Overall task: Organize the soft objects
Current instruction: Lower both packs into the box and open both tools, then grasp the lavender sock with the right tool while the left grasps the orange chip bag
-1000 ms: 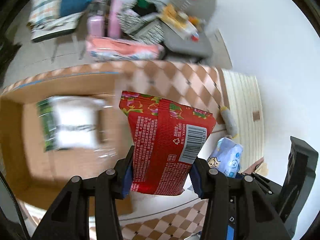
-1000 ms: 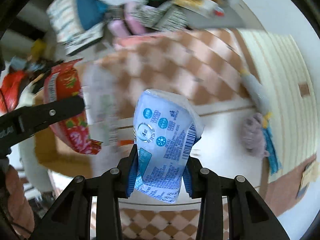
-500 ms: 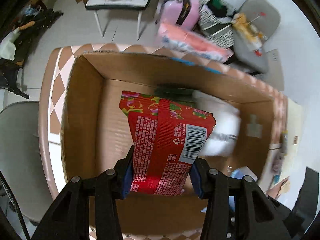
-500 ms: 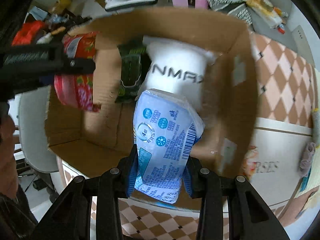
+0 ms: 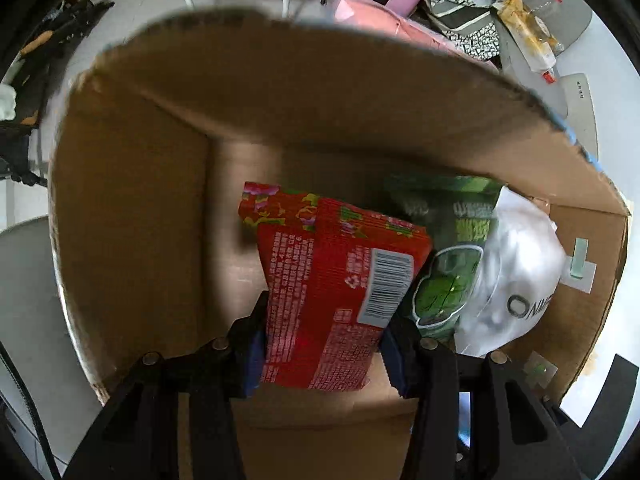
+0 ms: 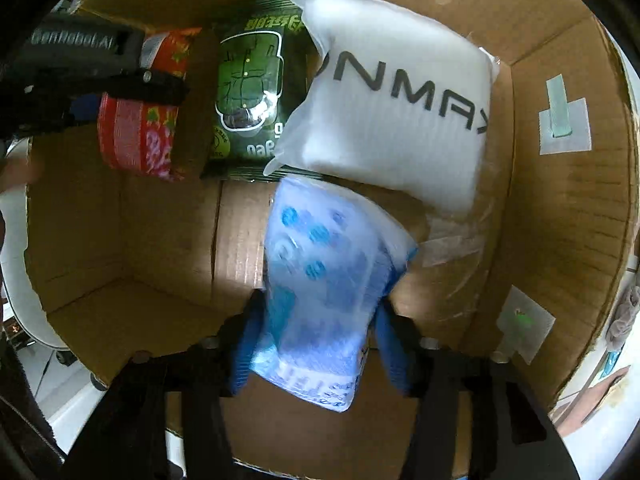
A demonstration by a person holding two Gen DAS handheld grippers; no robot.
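Left wrist view: left claw (image 5: pixel 324 344) clamped on the red packet (image 5: pixel 336 292), frame centre, inside the cardboard box (image 5: pixel 132 216). Right claw (image 6: pixel 316 344) grips the blue tissue pack (image 6: pixel 324 296). Dropped high, either could land crooked atop the green packet (image 6: pixel 248 92).

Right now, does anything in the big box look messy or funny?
A little. The white pack lies crooked, its corner resting over the green pack, not flat beside it. The cardboard box has bits of tape on its wall. The red pack and the blue pack are held in grippers. Nothing looks spilled or torn.
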